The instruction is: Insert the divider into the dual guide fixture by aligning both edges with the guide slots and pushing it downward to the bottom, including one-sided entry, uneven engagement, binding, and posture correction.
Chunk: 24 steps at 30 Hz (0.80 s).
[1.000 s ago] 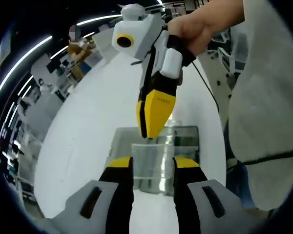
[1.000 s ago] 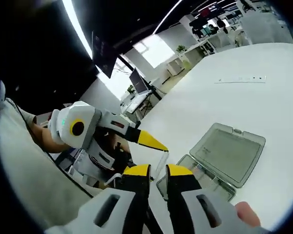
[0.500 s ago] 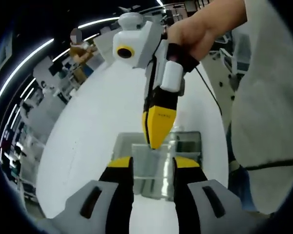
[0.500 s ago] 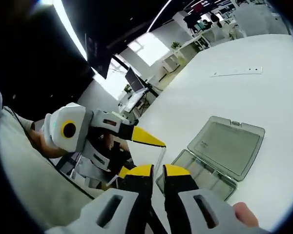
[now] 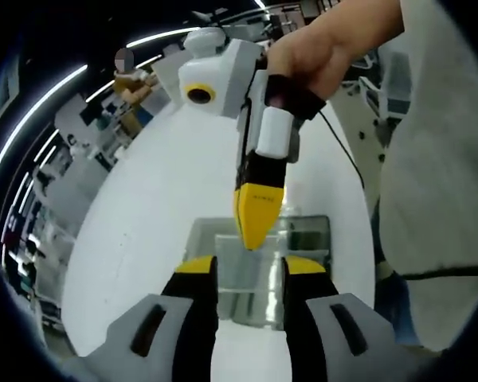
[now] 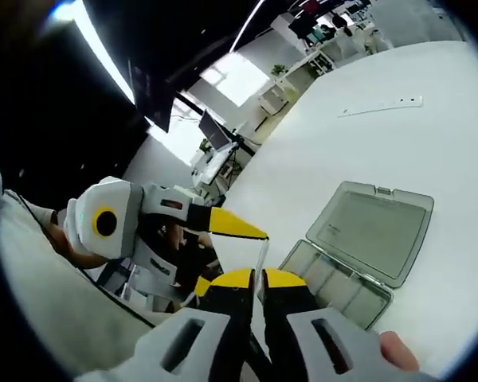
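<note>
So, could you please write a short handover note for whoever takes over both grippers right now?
Left gripper: jaws apart around the clear divider, whether clamped is unclear.
Right gripper: shut on the divider's top edge, tips pointing down.
Divider is upright above the open clear box on the white table; lid lies folded back.
Done: divider picked up and positioned.
Left: align both edges with the guide slots, push to the bottom.

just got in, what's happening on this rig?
A person is working two handheld grippers over a clear plastic case lying open on a white table. The left gripper holds a clear divider between its jaws, above the case. The right gripper has its jaws closed on the divider's top edge. The divider doesn't look seated in the case's slots yet; how far in it is can't be told.
</note>
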Each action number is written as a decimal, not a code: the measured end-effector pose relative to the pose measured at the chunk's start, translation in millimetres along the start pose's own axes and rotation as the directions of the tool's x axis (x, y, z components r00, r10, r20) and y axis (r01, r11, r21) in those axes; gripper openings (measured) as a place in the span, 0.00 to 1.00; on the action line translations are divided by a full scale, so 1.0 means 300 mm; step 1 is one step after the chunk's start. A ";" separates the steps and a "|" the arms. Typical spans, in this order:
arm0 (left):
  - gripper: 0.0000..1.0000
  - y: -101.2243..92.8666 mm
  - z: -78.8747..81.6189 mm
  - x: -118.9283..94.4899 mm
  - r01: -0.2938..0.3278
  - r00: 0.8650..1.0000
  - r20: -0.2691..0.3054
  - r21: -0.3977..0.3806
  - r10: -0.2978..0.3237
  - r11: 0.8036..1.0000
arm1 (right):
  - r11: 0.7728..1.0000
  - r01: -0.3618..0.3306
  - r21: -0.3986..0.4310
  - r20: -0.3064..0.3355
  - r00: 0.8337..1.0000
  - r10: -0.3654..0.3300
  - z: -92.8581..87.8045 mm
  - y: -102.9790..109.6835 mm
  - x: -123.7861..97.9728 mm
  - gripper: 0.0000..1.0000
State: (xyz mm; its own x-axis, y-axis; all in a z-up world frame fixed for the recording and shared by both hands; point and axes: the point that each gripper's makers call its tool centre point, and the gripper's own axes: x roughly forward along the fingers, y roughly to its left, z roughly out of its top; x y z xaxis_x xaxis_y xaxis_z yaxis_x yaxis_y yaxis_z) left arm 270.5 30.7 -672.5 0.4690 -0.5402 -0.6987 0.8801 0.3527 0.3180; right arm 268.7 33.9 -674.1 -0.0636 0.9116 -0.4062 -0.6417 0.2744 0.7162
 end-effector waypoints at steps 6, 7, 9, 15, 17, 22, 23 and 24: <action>0.28 -0.003 -0.003 0.001 -0.003 1.000 -0.009 0.010 0.003 1.000 | 1.000 0.005 0.027 -0.017 1.000 -0.005 -0.008 0.000 0.004 0.00; 0.28 -0.004 -0.003 0.001 -0.005 1.000 -0.010 0.012 0.005 1.000 | 0.999 0.004 0.034 -0.016 1.000 -0.004 -0.008 0.000 0.005 0.00; 0.28 -0.004 -0.004 0.003 -0.006 1.000 -0.012 0.016 0.006 1.000 | 0.998 0.007 0.056 -0.023 1.000 -0.006 -0.012 -0.003 0.005 0.00; 0.28 -0.006 -0.004 0.005 -0.010 1.000 -0.015 0.024 0.010 1.000 | 0.998 0.021 0.054 -0.027 0.999 -0.020 -0.013 -0.004 0.004 0.00; 0.28 -0.008 -0.002 0.006 -0.009 1.000 -0.019 0.022 0.010 1.000 | 0.997 0.025 0.074 -0.031 0.999 -0.023 -0.016 -0.007 0.005 0.00; 0.29 -0.010 -0.002 0.007 -0.010 1.000 -0.018 0.024 0.011 1.000 | 0.997 0.030 0.075 -0.038 0.999 -0.027 -0.018 -0.004 0.003 0.00; 0.29 -0.010 -0.001 0.007 -0.011 1.000 -0.016 0.026 0.012 1.000 | 0.996 0.031 0.080 -0.037 0.999 -0.028 -0.018 -0.004 0.002 0.00; 0.29 -0.009 0.000 0.006 -0.011 1.000 -0.013 0.025 0.012 1.000 | 0.996 0.030 0.081 -0.036 0.999 -0.027 -0.018 -0.003 0.002 0.00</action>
State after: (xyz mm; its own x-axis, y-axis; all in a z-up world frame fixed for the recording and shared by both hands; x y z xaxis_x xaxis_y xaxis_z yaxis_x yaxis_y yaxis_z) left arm 268.8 28.7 -674.6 0.4782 -0.5259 -0.7034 0.8763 0.3392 0.3422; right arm 265.3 32.6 -678.0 -0.0737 0.8923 -0.4454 -0.5789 0.3254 0.7477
